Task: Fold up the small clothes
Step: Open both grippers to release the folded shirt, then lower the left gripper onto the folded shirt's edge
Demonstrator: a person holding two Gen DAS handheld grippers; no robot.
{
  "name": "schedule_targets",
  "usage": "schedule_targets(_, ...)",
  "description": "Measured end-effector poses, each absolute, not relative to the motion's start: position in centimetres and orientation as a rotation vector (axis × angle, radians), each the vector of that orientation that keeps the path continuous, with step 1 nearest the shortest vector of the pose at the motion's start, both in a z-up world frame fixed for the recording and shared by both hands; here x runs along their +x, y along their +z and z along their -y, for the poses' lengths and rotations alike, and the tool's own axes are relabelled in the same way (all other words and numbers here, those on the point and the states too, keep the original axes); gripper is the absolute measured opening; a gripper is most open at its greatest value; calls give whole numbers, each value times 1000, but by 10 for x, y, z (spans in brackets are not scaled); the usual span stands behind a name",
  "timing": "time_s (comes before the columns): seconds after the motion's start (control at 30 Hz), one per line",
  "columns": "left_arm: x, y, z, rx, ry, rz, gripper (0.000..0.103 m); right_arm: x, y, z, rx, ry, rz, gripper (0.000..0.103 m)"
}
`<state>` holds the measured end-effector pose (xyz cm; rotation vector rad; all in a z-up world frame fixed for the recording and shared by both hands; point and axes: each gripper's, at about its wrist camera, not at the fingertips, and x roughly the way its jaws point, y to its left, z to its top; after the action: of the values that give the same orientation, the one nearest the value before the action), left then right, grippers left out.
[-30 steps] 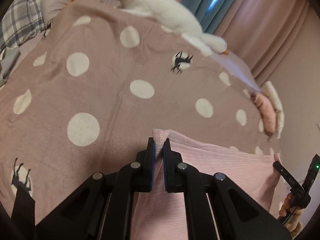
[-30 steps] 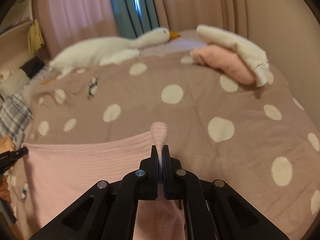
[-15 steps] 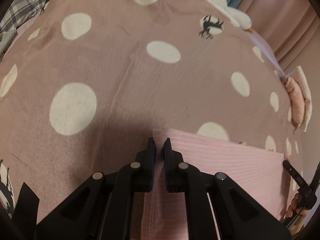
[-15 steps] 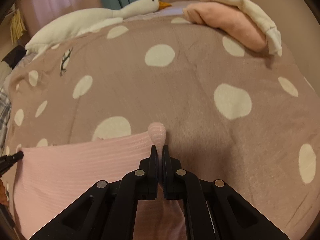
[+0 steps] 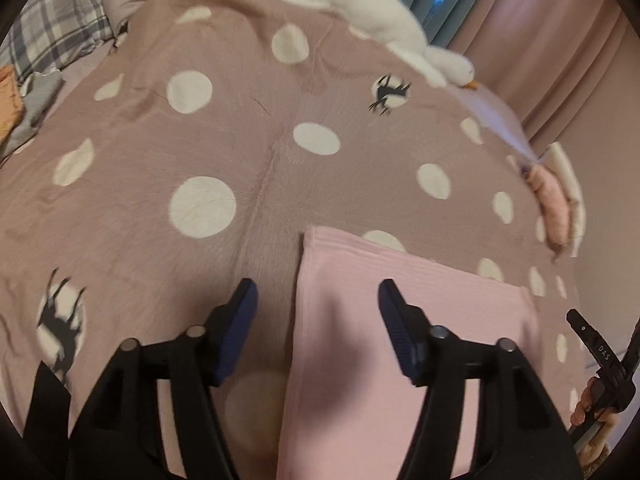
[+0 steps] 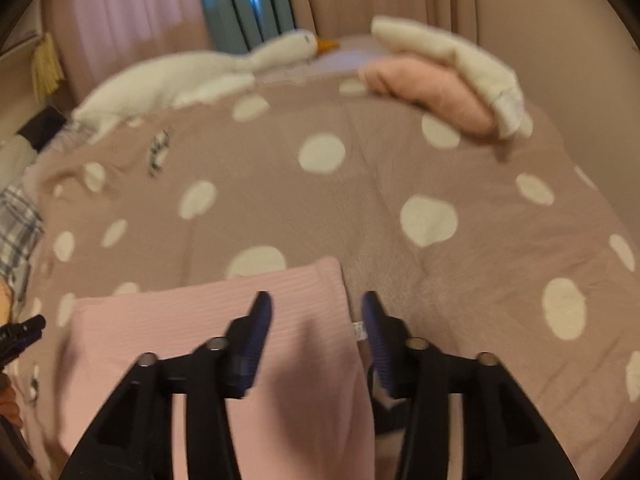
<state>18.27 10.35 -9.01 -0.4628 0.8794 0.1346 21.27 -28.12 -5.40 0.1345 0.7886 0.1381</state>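
Observation:
A pale pink ribbed garment lies flat on the dotted mauve bedspread. Above its left edge my left gripper hangs with jaws opening; the cloth lies loose below and no pad presses on it. Over the garment's right edge, my right gripper has its jaws opening too, and the cloth lies free beneath them. A small white label shows at that edge. The right gripper's tip appears at the far right of the left wrist view.
A white plush goose lies along the far side of the bed. Folded pink and cream clothes sit at the back right. Plaid bedding is at the left. Curtains hang behind.
Both grippers went from shut on the garment's corners to open, letting the cloth drop flat on the bedspread. Both views have pulled back from the bed.

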Motion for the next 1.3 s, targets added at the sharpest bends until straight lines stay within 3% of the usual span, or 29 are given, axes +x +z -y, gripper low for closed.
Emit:
schedule_targets(0.13,141,-72,-98,-487,124,-842,82,172,-22,281,160,176,-717,70)
schedule_targets(0.4,82,-83,-87,-548,96,-844,87,116,-13,289,266,184,-696,77)
schedule_targets(0.73,63,-150,-70,-619,90,-927,85,95,-105,305,374,101,-862,77)
schedule_targets(0.87,69,-169,-61,-663,63,-941,78,98,-130,311,435,98,-919,77)
schedule_targets(1.13,80,-173,-57,-681,72,-890,72,93,-152,315,518,104,-958,77)
schedule_targets(1.23,84,-175,-58,-708,79,-872,62,98,-155,312,578,174,-944,76)
schedule_targets(1.3,89,-177,-59,-728,79,-863,54,106,-158,310,609,204,-945,68)
